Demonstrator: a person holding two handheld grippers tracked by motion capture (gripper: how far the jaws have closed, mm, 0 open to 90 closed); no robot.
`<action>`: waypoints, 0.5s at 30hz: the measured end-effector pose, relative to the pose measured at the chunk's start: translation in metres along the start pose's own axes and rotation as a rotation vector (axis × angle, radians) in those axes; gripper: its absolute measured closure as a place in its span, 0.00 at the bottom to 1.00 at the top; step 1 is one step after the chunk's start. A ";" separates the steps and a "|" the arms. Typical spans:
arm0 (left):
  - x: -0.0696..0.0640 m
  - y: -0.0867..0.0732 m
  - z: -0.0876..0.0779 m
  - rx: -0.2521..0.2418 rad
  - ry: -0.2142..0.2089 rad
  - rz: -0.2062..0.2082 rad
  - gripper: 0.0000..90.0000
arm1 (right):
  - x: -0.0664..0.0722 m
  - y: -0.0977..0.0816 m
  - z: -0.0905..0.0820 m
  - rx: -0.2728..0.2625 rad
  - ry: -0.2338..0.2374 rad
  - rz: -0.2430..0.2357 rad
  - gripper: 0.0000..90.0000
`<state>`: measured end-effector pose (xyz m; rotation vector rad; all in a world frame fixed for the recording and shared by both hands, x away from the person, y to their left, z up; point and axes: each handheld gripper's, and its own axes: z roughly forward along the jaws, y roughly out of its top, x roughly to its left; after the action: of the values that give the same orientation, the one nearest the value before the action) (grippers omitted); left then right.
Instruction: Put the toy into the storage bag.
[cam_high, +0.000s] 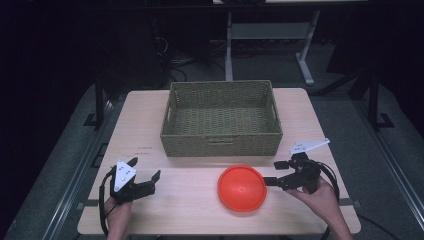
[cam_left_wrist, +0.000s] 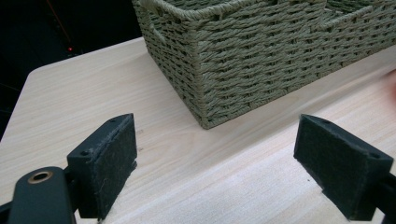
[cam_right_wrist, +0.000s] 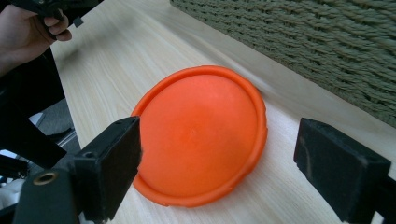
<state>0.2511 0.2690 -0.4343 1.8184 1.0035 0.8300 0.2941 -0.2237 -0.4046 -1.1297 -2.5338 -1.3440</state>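
Things on the table (cam_high: 150, 205) number few: one orange disc (cam_high: 242, 188), one woven basket (cam_high: 221, 119) and two hand-held grippers. The disc is a shallow round plate lying dome-up on the wood near the front edge, just in front of the basket's near wall and apart from it.

The right gripper (cam_high: 272, 172) sits just beside the disc's right rim, its jaws spread wide and holding nothing; in the right gripper view the disc (cam_right_wrist: 201, 133) lies between and beyond the two pads, one pad overlapping its near edge, though contact cannot be judged. The left gripper (cam_high: 145, 169) rests well apart at the table's left, jaws likewise wide open and empty, pointing toward the basket's corner (cam_left_wrist: 205, 70).

The person's hands and forearms are cut off by the bottom of the high view. The room beyond the table is dark and hard to make out. In the right gripper view the other hand (cam_right_wrist: 28, 32) is cropped at the top left corner.

The basket's interior, seen from above, holds nothing.
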 end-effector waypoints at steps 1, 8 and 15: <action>0.000 0.000 0.000 -0.001 0.001 0.002 0.14 | 0.000 0.001 0.002 0.005 0.000 0.001 0.16; 0.000 0.000 0.000 -0.003 0.004 0.003 0.14 | 0.000 0.005 0.021 0.067 0.011 -0.005 0.18; 0.000 0.000 -0.001 -0.003 0.003 0.010 0.14 | -0.003 0.004 0.039 0.121 0.023 0.000 0.23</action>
<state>0.2507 0.2693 -0.4336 1.8209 0.9956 0.8402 0.3095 -0.1945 -0.4268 -1.0861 -2.5594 -1.1778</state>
